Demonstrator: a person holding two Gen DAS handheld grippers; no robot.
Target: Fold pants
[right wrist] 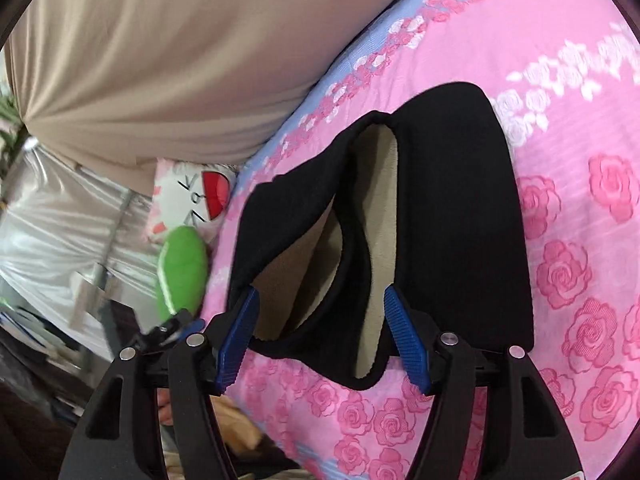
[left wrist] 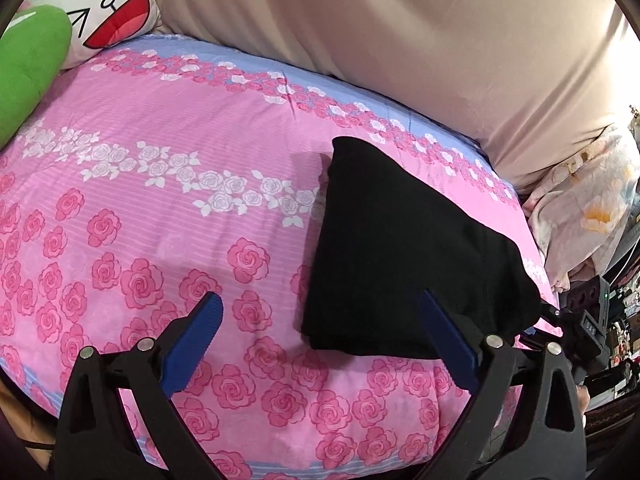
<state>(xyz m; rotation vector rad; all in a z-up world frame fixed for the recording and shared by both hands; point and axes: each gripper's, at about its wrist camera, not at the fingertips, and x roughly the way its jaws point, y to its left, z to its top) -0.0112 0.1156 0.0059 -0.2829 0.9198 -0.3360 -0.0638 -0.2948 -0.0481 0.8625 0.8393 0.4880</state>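
Left wrist view: folded pants [left wrist: 400, 248] lie near the bed's [left wrist: 160, 208] right edge, its left side free. Left hand-held gripper [left wrist: 320, 312] gapes empty. Right hand-held gripper [right wrist: 320, 300] stands open around the waistband, pads clear.

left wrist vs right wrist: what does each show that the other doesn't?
Left wrist only: the black pants as a closed folded bundle, and the open left tool over bare sheet beside it.

Right wrist only: the pants' open end with beige lining, and the open right tool straddling that edge, pads not pressing.

Both: the pink rose bedsheet, beige fabric behind, green plush toy, cartoon pillow.
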